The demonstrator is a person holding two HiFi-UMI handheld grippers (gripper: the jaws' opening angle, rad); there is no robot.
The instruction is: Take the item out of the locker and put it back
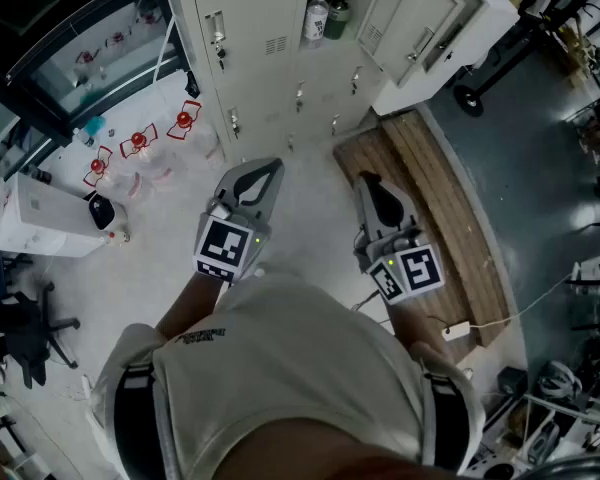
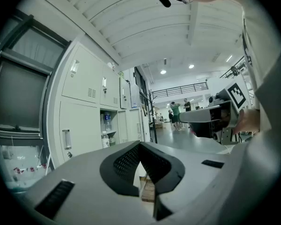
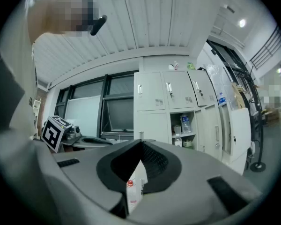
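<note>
A bank of cream lockers point(image 1: 270, 48) stands ahead of me. One compartment point(image 1: 327, 13) has its door point(image 1: 420, 18) swung open. Inside stand a white-labelled bottle point(image 1: 316, 18) and a green item point(image 1: 337, 18). The right gripper view shows a clear bottle point(image 3: 186, 124) on the upper shelf, with a smaller bottle point(image 3: 178, 139) below it. My left gripper point(image 1: 270, 165) and my right gripper point(image 1: 365, 178) are held at waist height, well short of the lockers. Both are shut with nothing between their jaws. The left gripper view also catches the open compartment point(image 2: 107, 130).
A wooden pallet point(image 1: 430, 198) lies on the floor at the right, a white power strip point(image 1: 458, 330) by its near end. Several red-capped water jugs point(image 1: 140, 148) and a white appliance point(image 1: 40, 218) stand at the left. Two people point(image 2: 175, 114) are far down the hall.
</note>
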